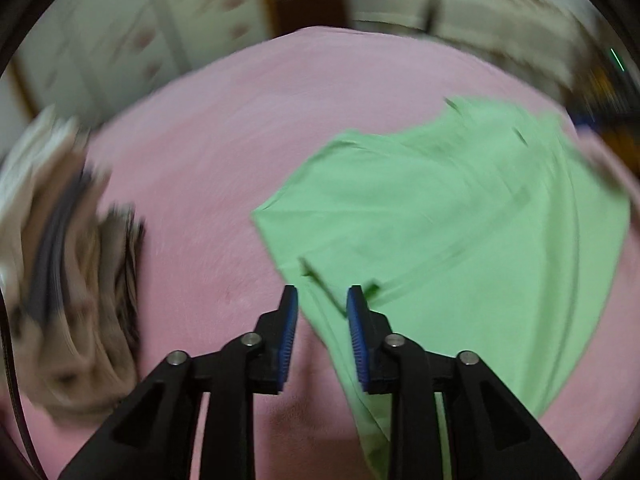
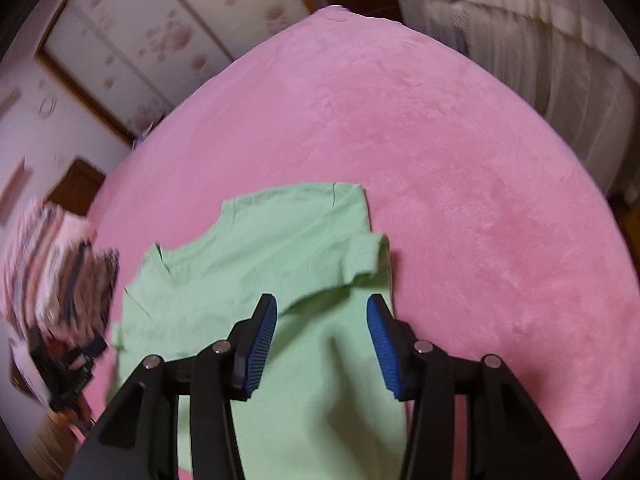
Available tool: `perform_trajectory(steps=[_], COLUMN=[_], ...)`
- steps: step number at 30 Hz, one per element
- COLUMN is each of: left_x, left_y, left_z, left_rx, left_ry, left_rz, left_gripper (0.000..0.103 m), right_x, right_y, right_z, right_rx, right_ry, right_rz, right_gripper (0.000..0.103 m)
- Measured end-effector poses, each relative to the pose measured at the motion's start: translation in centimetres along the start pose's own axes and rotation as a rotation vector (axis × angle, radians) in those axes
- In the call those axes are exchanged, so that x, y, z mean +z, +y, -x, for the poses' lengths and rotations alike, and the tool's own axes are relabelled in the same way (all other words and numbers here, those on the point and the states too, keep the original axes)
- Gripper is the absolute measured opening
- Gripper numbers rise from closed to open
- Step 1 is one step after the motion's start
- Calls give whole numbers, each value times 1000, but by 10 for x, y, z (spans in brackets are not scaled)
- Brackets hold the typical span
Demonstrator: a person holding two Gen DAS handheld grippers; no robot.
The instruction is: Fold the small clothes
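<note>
Green T-shirt (image 2: 248, 280) lies spread on the pink bed (image 2: 460, 160), laid flat so it can be folded. Left gripper (image 1: 322, 294) and right gripper (image 2: 322, 306) hover over it, fingers apart and gripping nothing, probably ready to pinch an edge.

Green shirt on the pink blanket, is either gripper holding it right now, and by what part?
Nothing is held. The left gripper and right gripper are open above the green shirt, pads apart.

Matt green cotton-like shirt (image 2: 256, 280) on fuzzy pink plush blanket (image 2: 460, 160)
</note>
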State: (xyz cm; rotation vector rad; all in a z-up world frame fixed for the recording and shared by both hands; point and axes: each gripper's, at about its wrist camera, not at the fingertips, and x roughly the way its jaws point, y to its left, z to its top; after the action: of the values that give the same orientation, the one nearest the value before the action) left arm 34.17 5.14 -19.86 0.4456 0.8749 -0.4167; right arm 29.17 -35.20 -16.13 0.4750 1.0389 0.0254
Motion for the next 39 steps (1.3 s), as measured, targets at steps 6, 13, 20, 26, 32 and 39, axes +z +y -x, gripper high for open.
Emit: perform_trajectory(steps=[6, 13, 20, 26, 32, 39], left_x=[-2, -13, -20, -4, 9, 33], left_y=[-18, -20, -47, -59, -66, -49], left_z=[-5, -16, -29, -44, -53, -72], left_rx=[43, 116, 233, 302, 277, 187], left_ry=[26, 48, -5, -76, -102, -29], left_rz=[-185, -337, -537, -593, -651, -529], left_gripper=[25, 25, 25, 25, 23, 2], right_x=[-10, -20, -29, -23, -4, 19], right_y=[3, 1, 7, 13, 18, 16], right_z=[0, -1, -14, -25, -38, -54], right_rx=[-29, -70, -150, -227, -299, -275], right_ry=[24, 39, 49, 20, -30, -42], right_rz=[45, 83, 180, 260, 353, 395], right_gripper=[47, 47, 47, 47, 47, 47])
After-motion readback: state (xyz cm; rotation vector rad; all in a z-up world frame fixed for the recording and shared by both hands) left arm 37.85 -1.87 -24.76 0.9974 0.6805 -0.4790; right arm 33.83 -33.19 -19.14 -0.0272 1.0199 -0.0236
